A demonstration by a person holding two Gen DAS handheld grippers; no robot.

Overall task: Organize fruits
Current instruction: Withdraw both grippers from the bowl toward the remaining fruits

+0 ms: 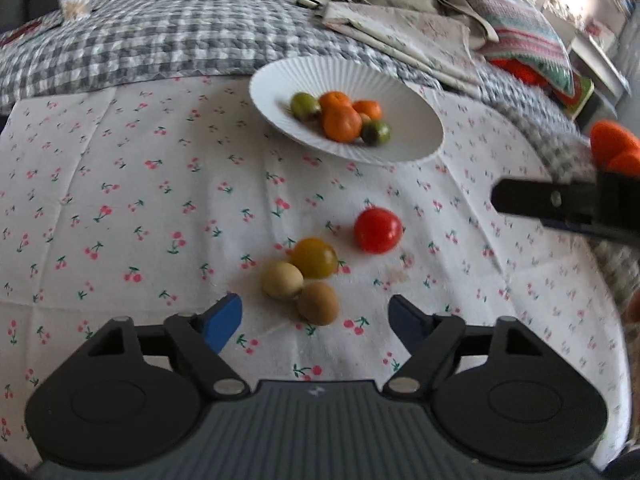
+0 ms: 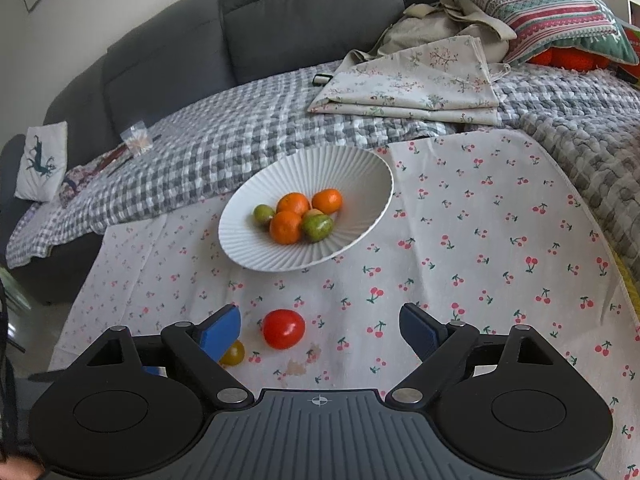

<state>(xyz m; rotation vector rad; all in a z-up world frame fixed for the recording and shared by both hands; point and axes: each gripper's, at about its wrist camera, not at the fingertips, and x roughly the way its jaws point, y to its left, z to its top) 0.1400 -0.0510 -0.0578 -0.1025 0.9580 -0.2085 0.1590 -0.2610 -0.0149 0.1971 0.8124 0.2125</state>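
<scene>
- Our right gripper (image 2: pixel 320 330), jaws apart and empty, half hides the yellow tomato (image 2: pixel 233 353).
- Our left gripper (image 1: pixel 316 320) gapes above two brown fruits (image 1: pixel 298 290); bare cloth (image 1: pixel 120 200) lies leftward.

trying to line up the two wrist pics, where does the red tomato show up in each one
Left wrist view: the red tomato lies right of centre on the cherry-print cloth, beyond the open left tongs, past the yellow-green tomato.
Right wrist view: the red tomato lies low and left of centre, between the blue pads of the open right tongs.
Shared landmark: the white ribbed bowl of fruit, behind the tomato in both.
</scene>
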